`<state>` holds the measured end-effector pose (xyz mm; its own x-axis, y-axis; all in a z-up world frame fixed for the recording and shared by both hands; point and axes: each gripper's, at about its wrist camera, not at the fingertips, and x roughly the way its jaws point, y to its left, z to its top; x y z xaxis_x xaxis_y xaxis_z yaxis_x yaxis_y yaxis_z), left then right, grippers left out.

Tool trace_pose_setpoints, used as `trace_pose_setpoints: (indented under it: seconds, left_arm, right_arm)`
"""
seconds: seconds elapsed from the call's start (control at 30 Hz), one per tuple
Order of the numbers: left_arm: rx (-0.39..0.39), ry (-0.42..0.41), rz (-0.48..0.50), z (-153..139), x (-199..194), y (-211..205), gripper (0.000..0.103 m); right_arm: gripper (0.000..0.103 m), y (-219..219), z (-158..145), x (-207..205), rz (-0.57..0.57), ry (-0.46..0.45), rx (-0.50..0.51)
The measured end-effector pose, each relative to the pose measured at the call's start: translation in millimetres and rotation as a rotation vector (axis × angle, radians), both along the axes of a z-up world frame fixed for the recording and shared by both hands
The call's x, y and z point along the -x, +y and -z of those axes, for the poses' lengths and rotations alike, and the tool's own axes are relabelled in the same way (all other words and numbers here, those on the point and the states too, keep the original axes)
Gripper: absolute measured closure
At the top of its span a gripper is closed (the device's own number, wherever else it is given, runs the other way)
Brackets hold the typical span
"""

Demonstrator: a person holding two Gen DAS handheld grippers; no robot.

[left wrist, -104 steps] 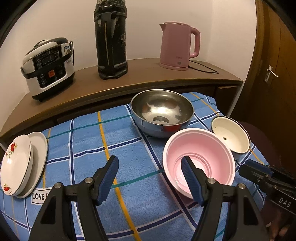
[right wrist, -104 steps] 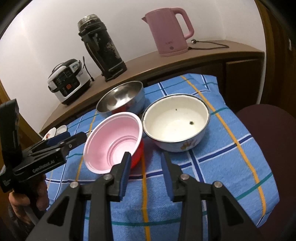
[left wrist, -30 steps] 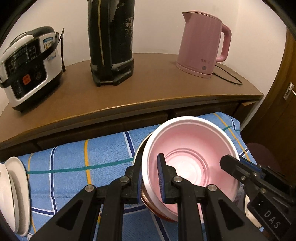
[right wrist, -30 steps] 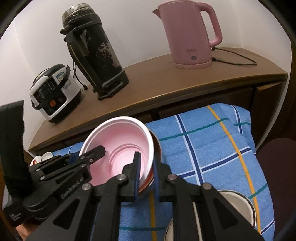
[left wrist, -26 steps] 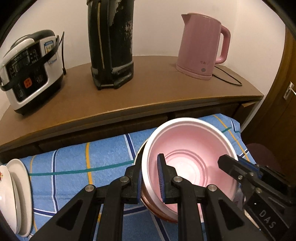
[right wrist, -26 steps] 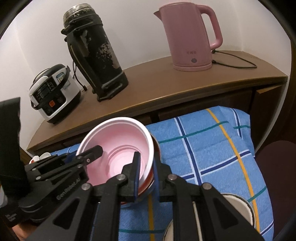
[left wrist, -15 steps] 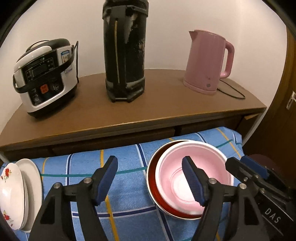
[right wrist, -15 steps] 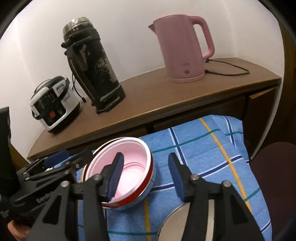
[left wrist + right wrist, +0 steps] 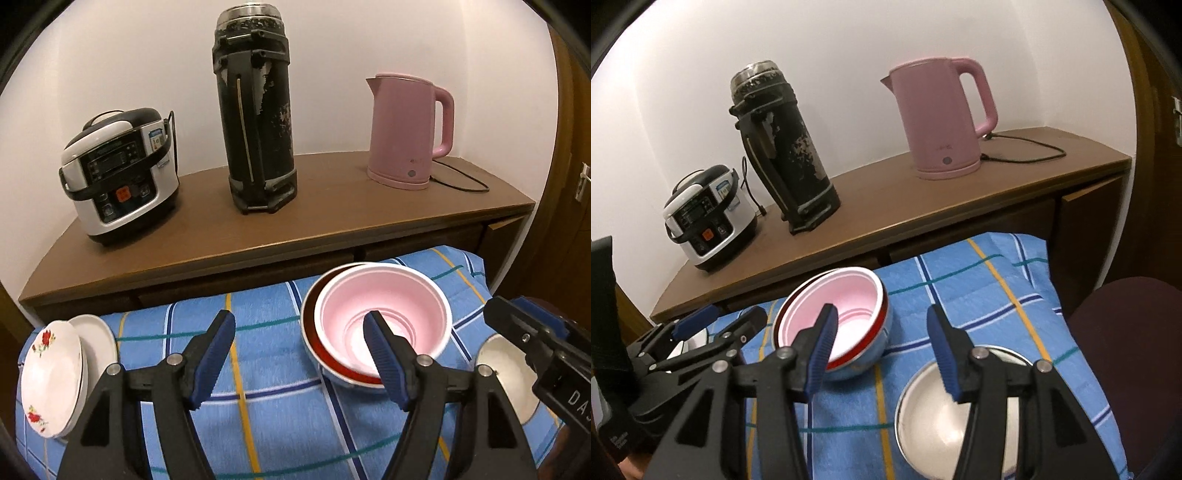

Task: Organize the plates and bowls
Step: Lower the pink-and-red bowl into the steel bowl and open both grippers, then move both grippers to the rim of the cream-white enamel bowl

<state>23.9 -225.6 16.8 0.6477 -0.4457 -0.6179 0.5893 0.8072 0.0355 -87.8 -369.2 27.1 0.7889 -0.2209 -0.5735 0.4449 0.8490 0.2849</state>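
You are working over the blue checked cloth [image 9: 273, 354], with the wooden counter [image 9: 332, 206] running along its far side. On the cloth, toward the far side, the pink bowl [image 9: 384, 317] sits nested in the red-rimmed bowl [image 9: 314, 339]. The white enamel bowl [image 9: 945, 406] lies near you on the right, directly beneath your right gripper [image 9: 882, 347] and well right of your left gripper [image 9: 299, 354]. At the far left edge the two plates [image 9: 62, 373] lean together.

Both of your grippers are spread wide and hold nothing. If the white bowl goes onto the stack next, your right gripper is the nearer one: the bowl is below and just nearer than its fingertips, and the stack lies to its far left.
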Motion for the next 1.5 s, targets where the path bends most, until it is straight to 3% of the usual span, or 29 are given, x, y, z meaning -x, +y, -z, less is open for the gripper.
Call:
trace_pose_setpoints:
  seconds: [0.47,1.07,1.5]
  left_arm:
    - [-0.025,-0.034,-0.002,-0.4,27.4,1.4,0.029]
    - [-0.041,0.01,0.071,13.8,61.8,-16.0,0.029]
    - [-0.012,0.116,0.142,29.1,81.1,-33.1,0.029]
  right_arm:
    - [0.051,5.3,2.4,29.0,0.017,-0.002,0.014]
    - [0.051,-18.2,12.3,91.5,0.118,0.027,0.028]
    - [0.054,-48.1,30.4,129.9,0.189,0.065,-0.009]
